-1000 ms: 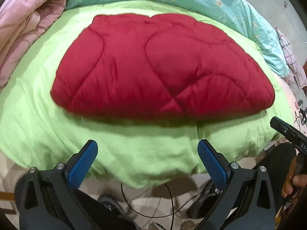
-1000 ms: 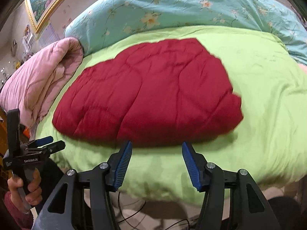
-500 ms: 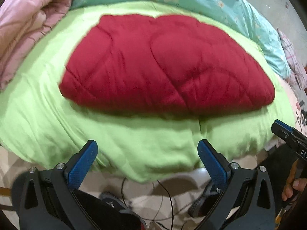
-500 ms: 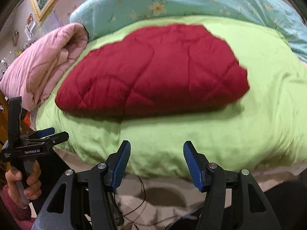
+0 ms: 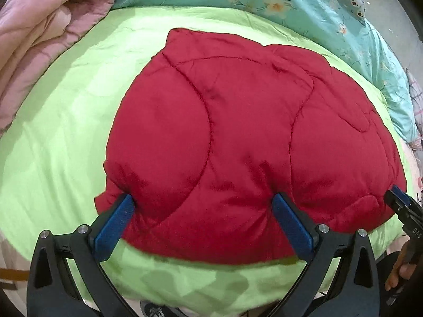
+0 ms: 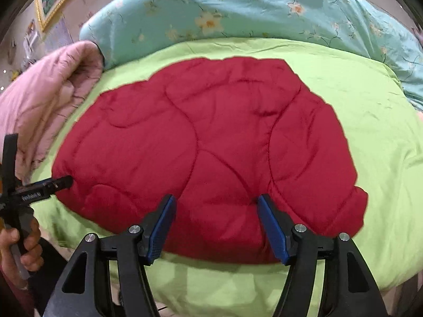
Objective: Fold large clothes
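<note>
Grippers, two, left [image 5: 202, 207] and right [image 6: 215, 207], both spread wide, fingers pressing one red quilt [image 5: 251, 132] on one green sheet [image 5: 58, 137].

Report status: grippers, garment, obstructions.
Left gripper and right gripper open, fingers pressed into the near edge of the red quilted padded garment. Garment flat on the lime-green bedsheet. Nothing in the way.

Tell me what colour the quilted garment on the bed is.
Deep red quilted garment, clearest in the right wrist view.
</note>
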`<action>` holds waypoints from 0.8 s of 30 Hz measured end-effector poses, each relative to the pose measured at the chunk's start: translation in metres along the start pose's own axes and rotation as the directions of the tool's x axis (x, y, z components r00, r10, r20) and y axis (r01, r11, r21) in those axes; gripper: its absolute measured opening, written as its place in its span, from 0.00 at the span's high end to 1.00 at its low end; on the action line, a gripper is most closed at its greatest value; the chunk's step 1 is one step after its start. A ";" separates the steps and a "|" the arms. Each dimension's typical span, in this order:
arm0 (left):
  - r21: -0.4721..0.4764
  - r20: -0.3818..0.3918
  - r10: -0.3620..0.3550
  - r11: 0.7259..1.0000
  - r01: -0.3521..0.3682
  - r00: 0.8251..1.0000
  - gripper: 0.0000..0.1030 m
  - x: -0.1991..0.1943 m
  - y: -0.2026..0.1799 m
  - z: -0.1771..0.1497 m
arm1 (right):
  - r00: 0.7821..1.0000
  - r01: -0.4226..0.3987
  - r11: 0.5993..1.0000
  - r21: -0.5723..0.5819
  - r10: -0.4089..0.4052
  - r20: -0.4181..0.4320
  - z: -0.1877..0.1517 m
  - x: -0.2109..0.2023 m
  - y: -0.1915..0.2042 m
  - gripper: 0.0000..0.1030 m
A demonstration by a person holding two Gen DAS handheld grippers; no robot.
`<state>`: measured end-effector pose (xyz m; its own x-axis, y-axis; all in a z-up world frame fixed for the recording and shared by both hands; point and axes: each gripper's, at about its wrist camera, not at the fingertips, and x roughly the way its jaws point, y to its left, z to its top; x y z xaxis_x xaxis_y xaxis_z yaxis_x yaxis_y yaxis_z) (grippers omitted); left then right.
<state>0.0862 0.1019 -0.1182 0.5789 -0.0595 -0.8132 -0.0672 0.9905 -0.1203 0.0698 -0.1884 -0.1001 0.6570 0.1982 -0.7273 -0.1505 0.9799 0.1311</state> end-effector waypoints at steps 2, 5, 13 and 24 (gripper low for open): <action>0.016 0.004 0.007 1.000 -0.008 1.000 0.00 0.004 -0.002 0.007 | 1.000 0.003 1.000 0.004 -0.003 0.001 0.000 0.005 0.000 0.30; 0.014 0.010 0.015 1.000 -0.015 1.000 0.00 0.005 -0.003 0.014 | 1.000 -0.006 1.000 0.028 0.006 0.010 0.002 0.008 -0.003 0.29; 0.024 0.072 0.010 1.000 -0.011 0.997 0.00 -0.041 -0.004 -0.008 | 0.998 -0.054 0.998 0.030 0.053 0.040 -0.011 -0.037 0.004 0.29; 0.096 0.034 0.009 0.995 -0.012 0.999 0.00 -0.073 -0.027 -0.083 | 0.998 -0.059 0.997 -0.051 0.059 -0.005 -0.063 -0.076 0.019 0.20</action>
<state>-0.0213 0.0690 -0.1026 0.6057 -0.0467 -0.7943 0.0046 0.9985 -0.0552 -0.0291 -0.1859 -0.0849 0.6436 0.2553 -0.7216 -0.2261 0.9641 0.1394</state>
